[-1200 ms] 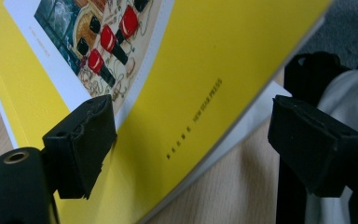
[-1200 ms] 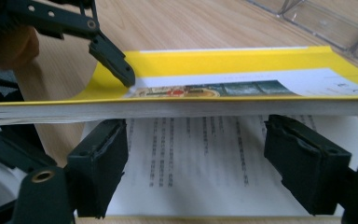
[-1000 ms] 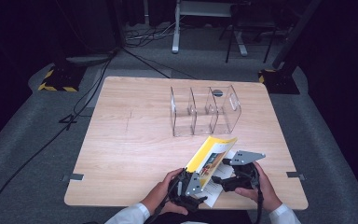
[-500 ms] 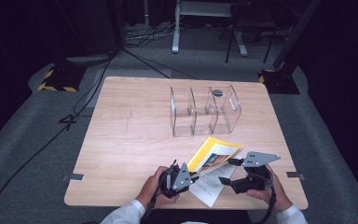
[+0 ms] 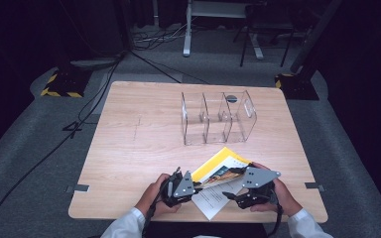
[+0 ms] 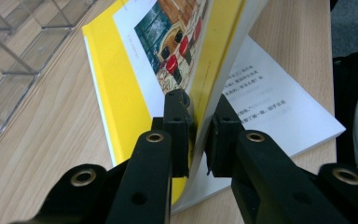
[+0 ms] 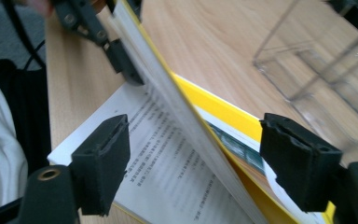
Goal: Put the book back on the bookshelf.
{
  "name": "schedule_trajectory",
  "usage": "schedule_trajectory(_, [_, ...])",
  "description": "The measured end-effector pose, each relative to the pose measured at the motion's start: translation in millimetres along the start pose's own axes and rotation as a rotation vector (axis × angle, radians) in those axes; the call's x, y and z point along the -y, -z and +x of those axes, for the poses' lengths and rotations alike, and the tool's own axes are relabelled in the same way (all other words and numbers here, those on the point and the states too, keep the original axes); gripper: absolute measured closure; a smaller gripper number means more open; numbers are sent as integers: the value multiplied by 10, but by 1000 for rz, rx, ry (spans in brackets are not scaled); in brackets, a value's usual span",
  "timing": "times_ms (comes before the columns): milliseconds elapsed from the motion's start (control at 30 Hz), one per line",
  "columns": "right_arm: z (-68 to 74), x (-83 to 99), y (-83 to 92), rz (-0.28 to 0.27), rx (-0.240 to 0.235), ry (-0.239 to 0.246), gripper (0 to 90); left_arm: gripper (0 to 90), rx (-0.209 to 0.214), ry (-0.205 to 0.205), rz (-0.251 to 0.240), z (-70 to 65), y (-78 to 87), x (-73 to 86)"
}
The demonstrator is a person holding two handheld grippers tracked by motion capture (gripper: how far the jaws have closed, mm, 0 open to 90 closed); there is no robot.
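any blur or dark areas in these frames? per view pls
High view: table lit, surroundings nearly black. Left gripper view: book sharp, clear organizer soft. Right gripper view: the lifted page block and organizer blurred, printed page readable.

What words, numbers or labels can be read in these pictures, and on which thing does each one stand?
No text reads surely.
White page of the yellow book: printed lines of Chinese characters, too small and blurred to quote.
Book cover picture: no readable words.
Clear organizer: no label seen.
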State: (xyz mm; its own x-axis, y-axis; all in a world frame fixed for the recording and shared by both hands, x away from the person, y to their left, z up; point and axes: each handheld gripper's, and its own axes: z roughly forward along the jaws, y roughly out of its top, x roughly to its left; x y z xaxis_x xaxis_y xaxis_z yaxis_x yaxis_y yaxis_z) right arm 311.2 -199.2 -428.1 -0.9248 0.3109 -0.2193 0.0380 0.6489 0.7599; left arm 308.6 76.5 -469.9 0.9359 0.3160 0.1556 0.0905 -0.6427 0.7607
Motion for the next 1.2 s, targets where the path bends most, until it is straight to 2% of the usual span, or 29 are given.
schedule_trajectory(167, [-10, -2, -195, 36, 6, 42, 322, 791, 12, 16, 2, 83, 82, 85])
schedule_trajectory(367, [-146, 89, -309, 68, 15, 15, 411, 773, 15, 27, 16, 204, 223, 223])
schedule_trajectory(433, [-210, 150, -330, 93, 56, 2, 427, 770, 21, 33, 17, 254, 272, 264])
schedule_trajectory(467, [-234, 173, -334, 97, 61, 0, 438, 771, 25, 33, 18, 281, 301, 290])
schedule_trajectory(567, [-335, 272, -338, 83, 57, -26, 488, 770, 24, 52, -11, 352, 363, 374])
schedule_trajectory(600, [-361, 301, -342, 81, 60, -25, 507, 767, 25, 63, -11, 387, 384, 412])
schedule_trajectory(633, [-398, 339, -349, 65, 54, -25, 573, 761, 24, 65, -8, 415, 402, 435])
schedule_trajectory(667, [-398, 339, -349, 65, 54, -25, 573, 757, 24, 65, -8, 415, 402, 435])
schedule_trajectory(767, [-436, 399, -342, 1, 34, -11, 651, 751, 16, 86, -14, 502, 452, 480])
schedule_trajectory(833, [-423, 400, -336, -22, 33, 8, 691, 742, 1, 92, -14, 557, 480, 487])
schedule_trajectory(900, [-381, 386, -343, -28, 35, 39, 726, 724, -19, 117, -11, 626, 503, 504])
schedule_trajectory(1033, [-261, 320, -360, -26, 27, 95, 774, 636, -45, 152, 7, 676, 542, 554])
schedule_trajectory(1100, [-215, 293, -368, -13, 32, 113, 778, 517, -72, 167, 15, 647, 587, 561])
schedule_trajectory(1167, [-187, 279, -371, -8, 33, 118, 782, 469, -88, 170, 10, 595, 635, 537])
schedule_trajectory(1200, [-180, 274, -371, -7, 32, 120, 782, 417, -92, 158, 12, 536, 677, 481])
